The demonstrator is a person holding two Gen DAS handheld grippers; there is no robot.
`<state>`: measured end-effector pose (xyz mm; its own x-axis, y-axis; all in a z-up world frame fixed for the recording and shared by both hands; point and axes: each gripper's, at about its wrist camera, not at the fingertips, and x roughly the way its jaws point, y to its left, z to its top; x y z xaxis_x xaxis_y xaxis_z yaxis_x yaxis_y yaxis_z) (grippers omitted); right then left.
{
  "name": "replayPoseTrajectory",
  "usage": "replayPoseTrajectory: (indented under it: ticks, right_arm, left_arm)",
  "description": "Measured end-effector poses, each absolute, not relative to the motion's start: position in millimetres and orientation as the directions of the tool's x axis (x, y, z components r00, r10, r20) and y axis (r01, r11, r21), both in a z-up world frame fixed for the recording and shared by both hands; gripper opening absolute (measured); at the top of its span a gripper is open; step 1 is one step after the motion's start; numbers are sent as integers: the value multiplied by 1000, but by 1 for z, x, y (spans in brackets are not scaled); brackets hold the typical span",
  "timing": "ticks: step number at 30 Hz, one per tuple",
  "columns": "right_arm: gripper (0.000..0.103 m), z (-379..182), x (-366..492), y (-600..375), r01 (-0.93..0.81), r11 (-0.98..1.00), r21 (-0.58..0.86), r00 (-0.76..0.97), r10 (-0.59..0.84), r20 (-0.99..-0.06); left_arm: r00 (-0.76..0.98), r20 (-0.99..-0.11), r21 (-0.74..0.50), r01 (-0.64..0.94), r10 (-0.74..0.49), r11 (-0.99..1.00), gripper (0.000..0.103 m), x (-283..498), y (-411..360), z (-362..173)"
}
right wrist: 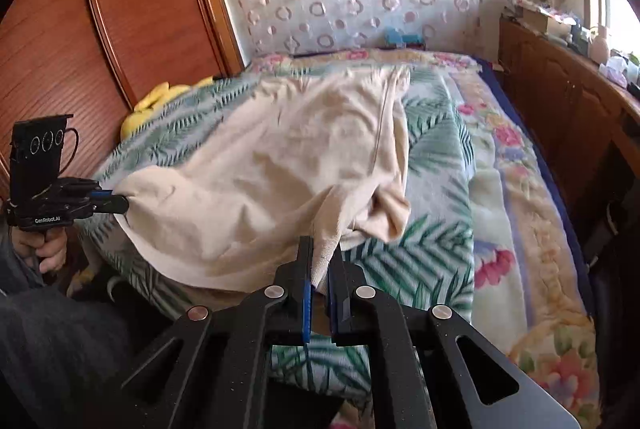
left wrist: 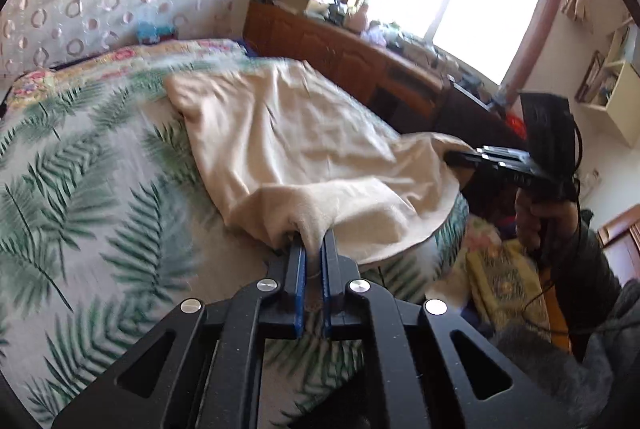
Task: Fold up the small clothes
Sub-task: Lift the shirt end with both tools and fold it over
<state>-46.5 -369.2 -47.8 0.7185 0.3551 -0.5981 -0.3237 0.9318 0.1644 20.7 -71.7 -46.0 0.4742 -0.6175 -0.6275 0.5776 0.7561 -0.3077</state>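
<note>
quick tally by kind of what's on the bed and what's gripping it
Cream garment: 1, partly lifted off the bed
Leaf-print bedspread: 1
Floral blanket: 1
Grippers: 2, left gripper and right gripper, each shut on the garment's near edge
Yellow item at the bed's far side: 1, kind unclear
Total: 6

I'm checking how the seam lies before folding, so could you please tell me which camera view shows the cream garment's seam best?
The right wrist view: the seam runs plainly down the cream garment toward the bed's near edge. The left wrist view shows the garment spread and lifted at the near edge, but blurred, with no seam readable.
</note>
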Motion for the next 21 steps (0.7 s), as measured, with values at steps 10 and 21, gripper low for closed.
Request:
replayPoseTrajectory:
  ticks: [10, 21]
  right_arm:
    - [6, 0, 13, -363, -344, 929, 138, 798, 367, -478]
    - [6, -12, 126, -358, -297, 939, 170, 792, 342, -506]
  left_arm:
    - [603, -558, -306, 489, -570, 817, 7, 111, -54, -8]
    - [615, -602, -315, 403, -509, 859, 7, 230, -52, -24]
